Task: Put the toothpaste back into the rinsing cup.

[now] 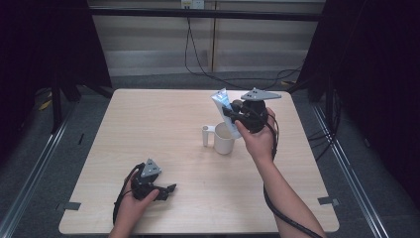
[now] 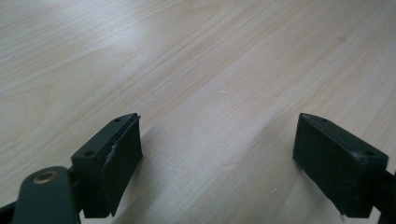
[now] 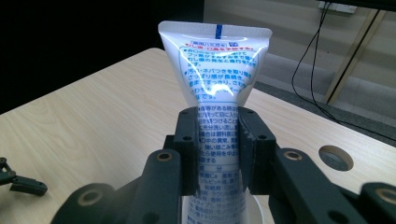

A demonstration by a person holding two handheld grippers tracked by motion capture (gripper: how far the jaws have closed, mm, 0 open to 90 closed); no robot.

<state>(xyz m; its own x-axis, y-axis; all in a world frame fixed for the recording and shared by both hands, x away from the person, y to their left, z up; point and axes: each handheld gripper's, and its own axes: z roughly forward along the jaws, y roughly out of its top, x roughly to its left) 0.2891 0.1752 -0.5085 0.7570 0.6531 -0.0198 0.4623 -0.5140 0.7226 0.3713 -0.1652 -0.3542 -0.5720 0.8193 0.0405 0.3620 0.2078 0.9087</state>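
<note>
While the right gripper (image 1: 236, 118) has its jaws clamped on the white toothpaste tube (image 3: 215, 74), I'd be a bit nervous about that white mug (image 1: 224, 138) under it. The tube hangs cap end down, right over or maybe just inside the mug's mouth, and the mug looks light. If the tube comes down off-centre and catches the rim, it could tip the mug or shove it across the desk (image 1: 148, 129). Squeezing that hard mid-body might also push paste out, though I can't see the cap.

Grip-wise, the tube sits between the two pads (image 3: 187, 140) about midway along its length, flat crimped end sticking up past them, lower part dropping into the mug opening. The left gripper (image 1: 166, 191) rests near the desk's front edge, jaws apart with nothing between them, well away from the mug.
</note>
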